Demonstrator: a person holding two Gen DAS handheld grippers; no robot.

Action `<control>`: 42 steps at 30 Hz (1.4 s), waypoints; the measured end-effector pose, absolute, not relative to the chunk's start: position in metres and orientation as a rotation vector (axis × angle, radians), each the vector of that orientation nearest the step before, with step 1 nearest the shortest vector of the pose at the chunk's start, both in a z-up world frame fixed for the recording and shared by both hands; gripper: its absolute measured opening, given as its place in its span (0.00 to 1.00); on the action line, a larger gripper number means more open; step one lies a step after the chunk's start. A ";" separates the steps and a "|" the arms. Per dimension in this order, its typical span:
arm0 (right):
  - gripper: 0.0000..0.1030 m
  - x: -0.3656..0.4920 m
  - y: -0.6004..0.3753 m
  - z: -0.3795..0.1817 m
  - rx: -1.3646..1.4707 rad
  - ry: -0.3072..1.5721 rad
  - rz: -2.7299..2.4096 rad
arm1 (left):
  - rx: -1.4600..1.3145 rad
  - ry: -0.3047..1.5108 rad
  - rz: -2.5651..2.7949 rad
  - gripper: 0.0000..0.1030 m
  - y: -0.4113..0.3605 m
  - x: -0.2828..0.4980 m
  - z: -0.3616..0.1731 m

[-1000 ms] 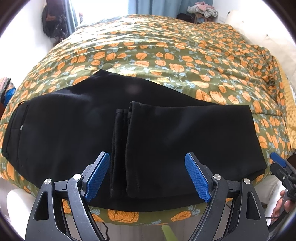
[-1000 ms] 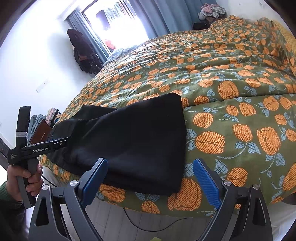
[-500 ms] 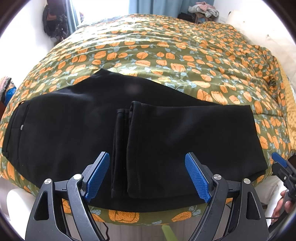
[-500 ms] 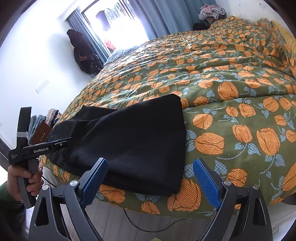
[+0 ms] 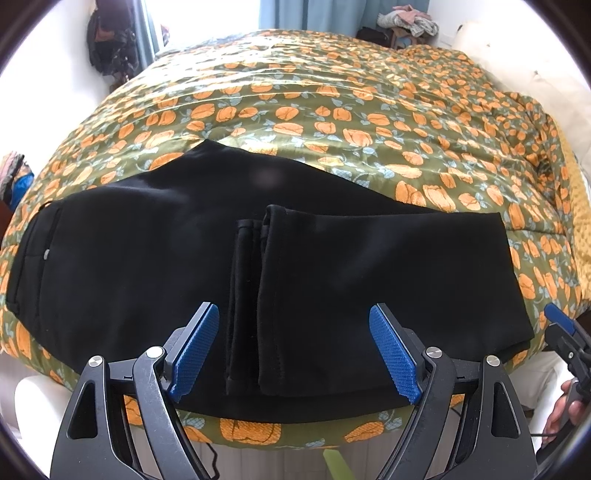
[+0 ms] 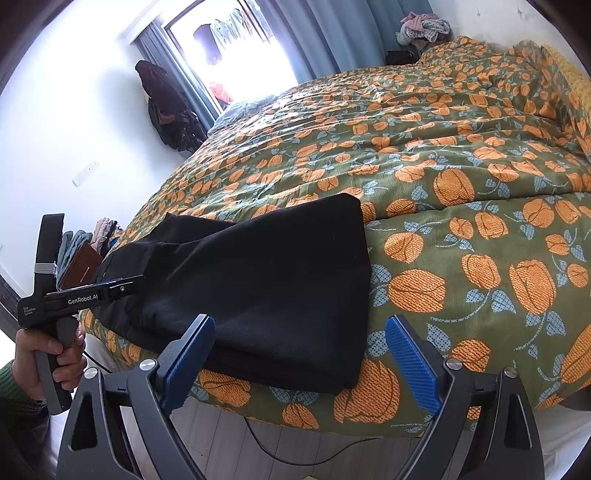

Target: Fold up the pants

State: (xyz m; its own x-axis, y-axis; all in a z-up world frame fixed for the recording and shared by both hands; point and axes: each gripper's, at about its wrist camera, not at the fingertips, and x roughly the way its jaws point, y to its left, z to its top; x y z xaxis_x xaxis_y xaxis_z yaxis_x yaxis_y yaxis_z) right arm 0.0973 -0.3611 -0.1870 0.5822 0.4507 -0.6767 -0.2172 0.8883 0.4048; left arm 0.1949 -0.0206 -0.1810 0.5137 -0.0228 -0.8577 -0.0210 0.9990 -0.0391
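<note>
Black pants (image 5: 147,266) lie flat along the near edge of the bed, the legs folded back over the upper part so the hems (image 5: 258,295) sit near the middle. The waistband with its button is at the left. My left gripper (image 5: 295,347) hovers open just in front of the hems, touching nothing. In the right wrist view the folded end of the pants (image 6: 280,280) lies ahead and to the left. My right gripper (image 6: 299,358) is open above the bed edge, with only the fold's near corner between its blue pads (image 6: 410,365).
The bed carries a green quilt with orange flowers (image 5: 332,110) (image 6: 461,184). A white pillow (image 5: 524,74) lies at the far right. Clothes are piled at the far wall (image 6: 424,26). A dark bag (image 6: 166,107) hangs by the window. A cable lies on the floor (image 6: 295,450).
</note>
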 end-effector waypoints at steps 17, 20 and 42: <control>0.90 0.097 -0.361 -0.187 0.292 0.869 0.397 | -0.048 1.031 0.001 0.83 -0.019 0.195 -0.181; 0.90 0.097 -0.360 -0.187 0.290 0.871 0.398 | -0.047 1.031 0.000 0.83 -0.018 0.195 -0.181; 0.90 0.098 -0.361 -0.188 0.289 0.869 0.397 | -0.047 1.037 0.009 0.83 -0.012 0.194 -0.185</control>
